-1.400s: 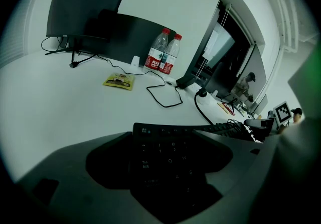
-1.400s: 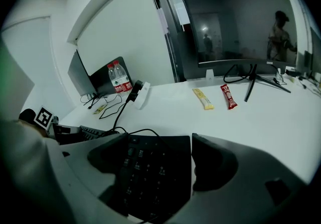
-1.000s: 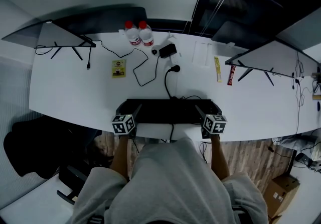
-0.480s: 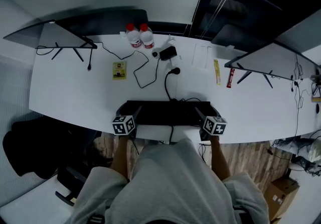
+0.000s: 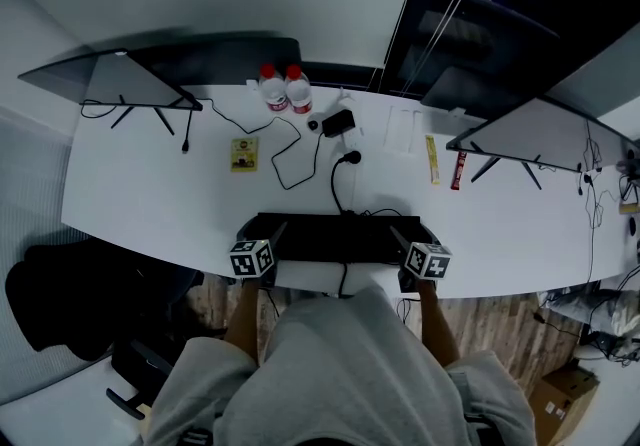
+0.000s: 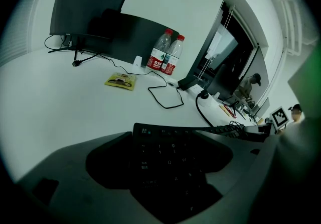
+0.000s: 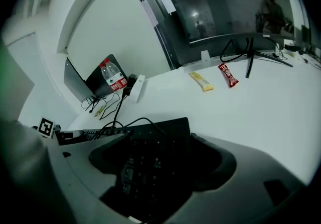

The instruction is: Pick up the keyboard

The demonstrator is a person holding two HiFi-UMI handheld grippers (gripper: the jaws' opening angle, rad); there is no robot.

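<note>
Clamping slim black keyboard (matte, rectangular), left claw, right claw

The left forearm and right forearm reach forward side by side from the torso. The left gripper points ahead and a little inward, with the left cube behind its jaws. Those jaws are clamped on the left end of the keyboard, which fills the gap between them. The right gripper mirrors it, with the right cube behind and its jaws closed on the keyboard's right end.
</note>
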